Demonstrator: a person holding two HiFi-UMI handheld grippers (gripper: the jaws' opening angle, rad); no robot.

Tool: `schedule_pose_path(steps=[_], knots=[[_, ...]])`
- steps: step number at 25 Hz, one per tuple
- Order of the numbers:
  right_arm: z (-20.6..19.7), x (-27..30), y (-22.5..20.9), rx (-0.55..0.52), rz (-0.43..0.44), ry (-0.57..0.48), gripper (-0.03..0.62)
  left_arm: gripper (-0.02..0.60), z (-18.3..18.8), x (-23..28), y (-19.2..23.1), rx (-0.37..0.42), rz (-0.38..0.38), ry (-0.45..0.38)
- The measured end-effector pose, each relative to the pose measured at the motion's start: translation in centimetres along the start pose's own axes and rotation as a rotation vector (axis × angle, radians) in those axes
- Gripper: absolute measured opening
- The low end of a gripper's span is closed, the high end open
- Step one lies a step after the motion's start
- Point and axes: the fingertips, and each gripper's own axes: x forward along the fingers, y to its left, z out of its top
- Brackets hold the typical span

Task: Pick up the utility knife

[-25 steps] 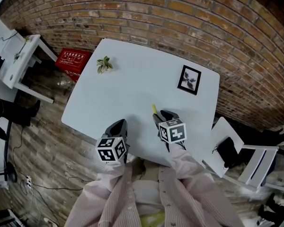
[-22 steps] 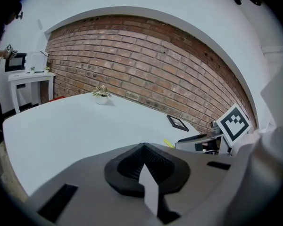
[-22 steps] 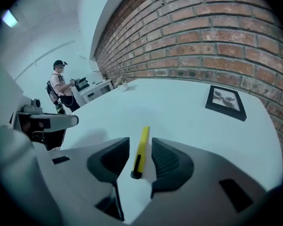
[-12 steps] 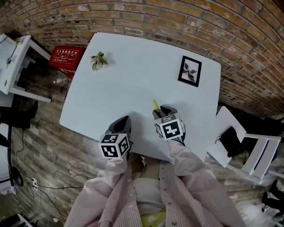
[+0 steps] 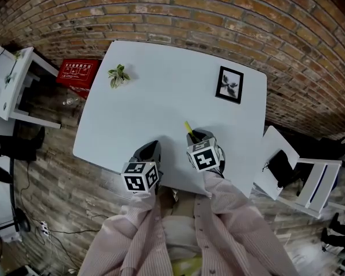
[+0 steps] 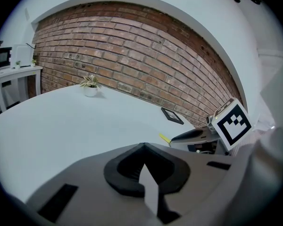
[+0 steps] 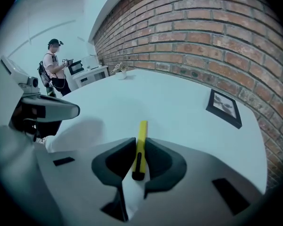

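Observation:
A slim yellow utility knife (image 5: 188, 130) lies on the white table (image 5: 161, 96) near its front edge, pointing away from me. My right gripper (image 5: 199, 138) points steeply down over the knife's near end. In the right gripper view the knife (image 7: 141, 140) runs between the dark pads (image 7: 156, 160), which are closing and touch it on both sides. My left gripper (image 5: 150, 149) hovers over the front edge to the left, its jaws together and nothing in them. The left gripper view shows its tips (image 6: 142, 147) meeting, with the right gripper (image 6: 198, 135) and the knife's yellow tip (image 6: 164, 138) beyond.
A black-framed picture (image 5: 230, 84) lies at the table's far right and a small potted plant (image 5: 118, 74) at its far left. A red box (image 5: 77, 72) and a white side table (image 5: 11, 79) stand to the left, a white chair (image 5: 293, 177) to the right. A person (image 7: 54, 69) stands far off.
The right gripper's jaws have drawn in round the knife's near end. The left gripper has sunk a little at the table's front edge.

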Motion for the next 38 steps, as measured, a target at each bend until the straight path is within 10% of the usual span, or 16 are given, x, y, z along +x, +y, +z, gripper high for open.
schedule_pose_path(steps=[38], knots=[[8.0,-11.7,-0.7,0.225,0.132,-0.641,0.06,-0.008,9.7,-5.9,-3.0,0.236,-0.037,-0.365]])
